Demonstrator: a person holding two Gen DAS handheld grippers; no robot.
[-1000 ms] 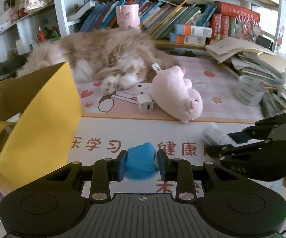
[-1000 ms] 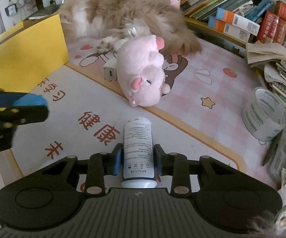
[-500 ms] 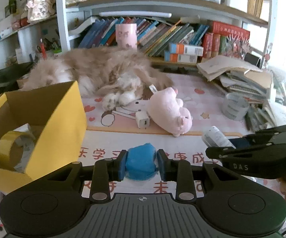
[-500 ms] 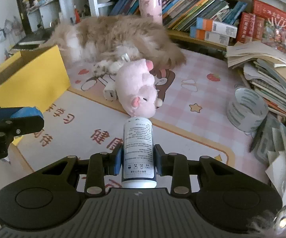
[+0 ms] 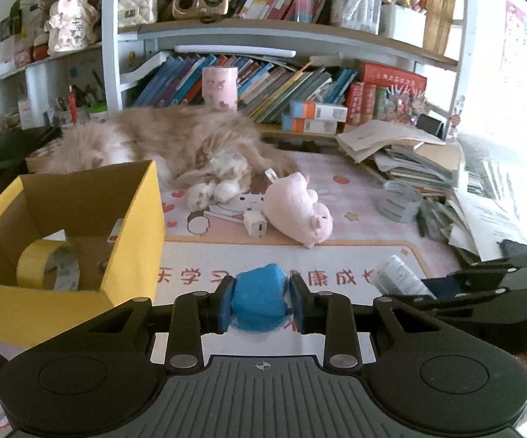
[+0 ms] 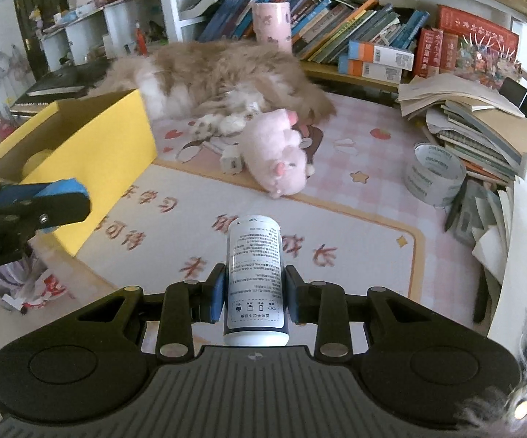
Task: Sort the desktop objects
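Note:
My left gripper (image 5: pixel 260 304) is shut on a blue crumpled object (image 5: pixel 260 298), held above the desk mat near its front edge. My right gripper (image 6: pixel 253 297) is shut on a white labelled bottle (image 6: pixel 254 277), also lifted off the mat; the bottle also shows in the left wrist view (image 5: pixel 398 279). A yellow cardboard box (image 5: pixel 132 230) stands open at the left with a yellow tape roll (image 5: pixel 46 270) inside. The box also shows in the right wrist view (image 6: pixel 99 153), just beyond the left gripper (image 6: pixel 44 200).
A fluffy cat (image 5: pixel 176 146) lies across the back of the mat. A pink plush pig (image 5: pixel 296 210) and a white charger (image 5: pixel 255 224) lie in front of it. A clear tape roll (image 6: pixel 433 175) and piles of books and papers (image 6: pixel 482 127) crowd the right.
Both grippers have lifted up and drawn back from the desk with their objects still held. The open top of the yellow box and the tape roll inside have come into view.

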